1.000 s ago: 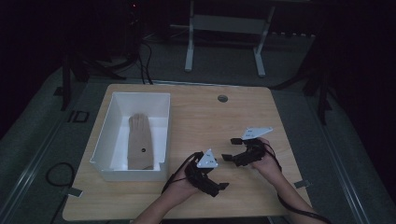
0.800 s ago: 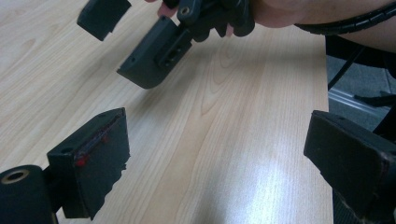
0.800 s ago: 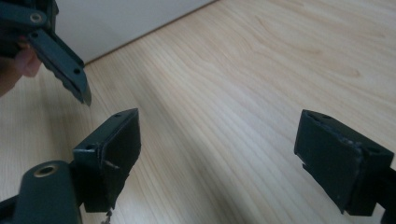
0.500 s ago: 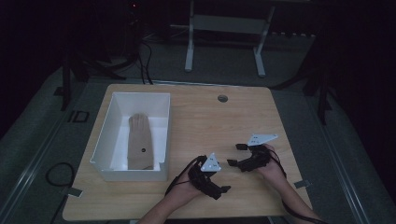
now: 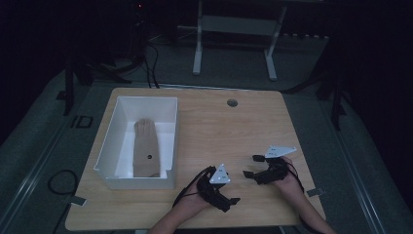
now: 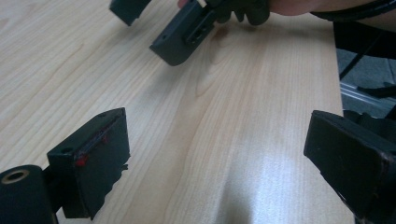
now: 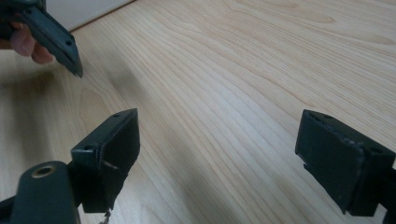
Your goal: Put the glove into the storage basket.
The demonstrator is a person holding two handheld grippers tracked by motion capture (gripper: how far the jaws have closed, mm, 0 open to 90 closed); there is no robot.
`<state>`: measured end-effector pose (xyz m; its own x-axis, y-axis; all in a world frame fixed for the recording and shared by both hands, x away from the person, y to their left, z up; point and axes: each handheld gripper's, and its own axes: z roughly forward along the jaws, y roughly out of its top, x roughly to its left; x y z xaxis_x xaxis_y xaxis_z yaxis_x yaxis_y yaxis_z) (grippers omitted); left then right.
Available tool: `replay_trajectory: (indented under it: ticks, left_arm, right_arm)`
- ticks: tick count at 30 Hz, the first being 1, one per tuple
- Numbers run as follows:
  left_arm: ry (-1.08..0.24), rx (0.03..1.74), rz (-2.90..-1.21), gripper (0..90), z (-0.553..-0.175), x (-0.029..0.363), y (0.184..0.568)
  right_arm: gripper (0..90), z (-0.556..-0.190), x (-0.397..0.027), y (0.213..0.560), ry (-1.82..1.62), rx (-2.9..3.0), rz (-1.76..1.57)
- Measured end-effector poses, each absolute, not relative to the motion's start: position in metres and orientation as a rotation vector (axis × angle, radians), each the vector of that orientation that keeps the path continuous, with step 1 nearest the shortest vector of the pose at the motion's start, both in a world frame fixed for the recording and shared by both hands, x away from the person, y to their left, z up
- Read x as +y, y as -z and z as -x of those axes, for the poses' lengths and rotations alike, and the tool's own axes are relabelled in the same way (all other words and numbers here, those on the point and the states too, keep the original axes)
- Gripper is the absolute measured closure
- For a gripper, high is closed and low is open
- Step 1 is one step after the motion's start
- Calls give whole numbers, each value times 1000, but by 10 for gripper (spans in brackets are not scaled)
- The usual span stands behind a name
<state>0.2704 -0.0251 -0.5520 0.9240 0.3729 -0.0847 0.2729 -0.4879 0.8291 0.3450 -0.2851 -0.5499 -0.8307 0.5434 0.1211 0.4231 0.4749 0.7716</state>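
Both grippers have drawn back toward the surface's (image 5: 204, 131) near edge; left gripper (image 5: 229, 201) and right gripper (image 5: 249, 165) hover spread, empty, while a brown glove (image 5: 146, 148) already lies inside the white bin (image 5: 109, 141).

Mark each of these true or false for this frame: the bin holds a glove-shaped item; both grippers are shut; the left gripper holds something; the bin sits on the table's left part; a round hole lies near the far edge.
1. The white bin holds a tan glove-shaped item. True.
2. Both grippers are shut. False: the left gripper and the right gripper stand open.
3. The left gripper holds something. False: bare wooden table shows between its jaws.
4. The bin sits on the table's left part. True.
5. A round hole lies near the far edge. True.
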Motion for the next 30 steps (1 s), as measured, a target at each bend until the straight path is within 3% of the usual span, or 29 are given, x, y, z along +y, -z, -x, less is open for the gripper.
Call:
replay_trajectory:
  ticks: [30]
  left_arm:
    - [-173, 460, -2111, 73, -257, -14, 568]
  right_arm:
    - [137, -316, -330, 561, -1261, 2530, -864]
